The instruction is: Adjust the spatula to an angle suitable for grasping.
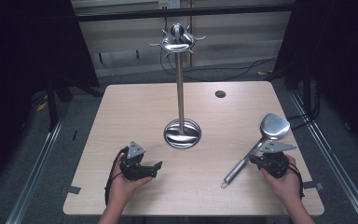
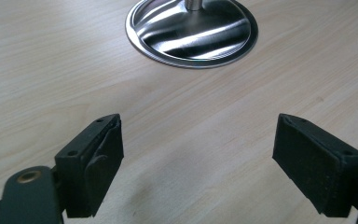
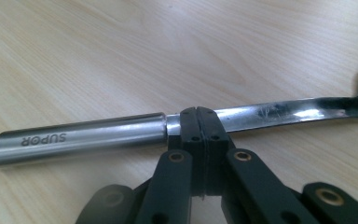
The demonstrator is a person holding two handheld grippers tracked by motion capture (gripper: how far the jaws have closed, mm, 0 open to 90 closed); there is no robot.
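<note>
A steel spatula [image 1: 274, 126] lies flat at the table's right, blade away from me and handle end with a wire loop toward the front. In the right gripper view its handle [image 3: 79, 140] runs across, just past my jaw tips. My right gripper [image 3: 199, 119] is shut, pads pressed together with nothing between them, and its tips sit at the thin stem where it joins the handle. The same right gripper [image 1: 254, 161] sits beside the spatula's shaft. At front left, my left gripper [image 1: 156, 165] rests on the table, and its jaws [image 2: 198, 158] stand wide open over bare wood.
A tall steel utensil stand [image 1: 180, 84] with hooks on top rises from a round base [image 1: 182, 133] at mid-table; that base [image 2: 191, 30] lies just ahead of the left gripper. A dark round hole [image 1: 220, 94] sits near the table's far edge.
</note>
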